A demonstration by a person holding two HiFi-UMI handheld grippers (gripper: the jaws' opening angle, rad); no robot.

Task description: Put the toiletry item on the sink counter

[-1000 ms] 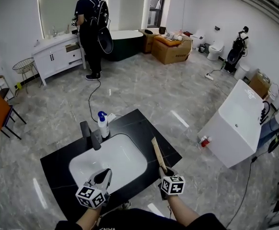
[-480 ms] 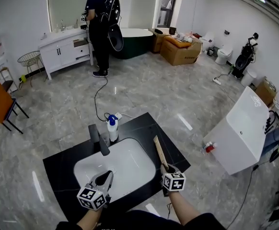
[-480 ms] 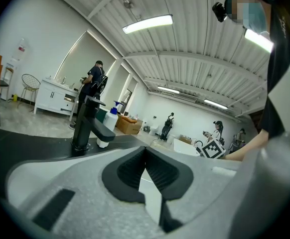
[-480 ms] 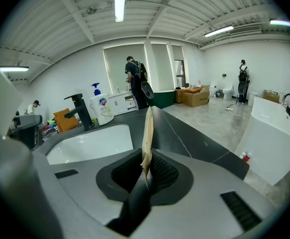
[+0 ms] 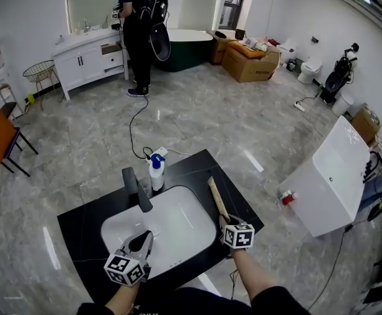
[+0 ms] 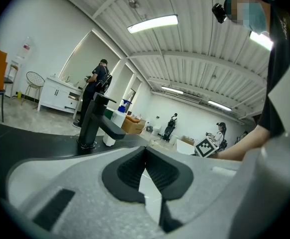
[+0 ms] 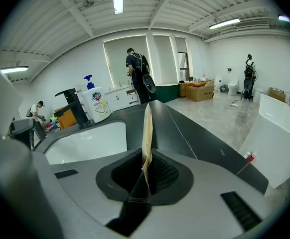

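Observation:
A long, flat tan toiletry item sticks forward out of my right gripper, which is shut on its near end. It hangs over the right part of the black sink counter. In the right gripper view the tan item stands on edge between the pads, and my right gripper points along the counter beside the white basin. My left gripper is at the basin's front edge, shut with nothing in it. In the left gripper view my left gripper faces the black faucet.
A black faucet and a white soap bottle with a blue pump stand behind the basin. A white cabinet stands to the right. A cable runs over the floor toward a person at a far vanity.
My right gripper has moved a little forward over the counter with the tan item in it. The head view has shifted slightly. My left gripper stays at the basin's front edge.

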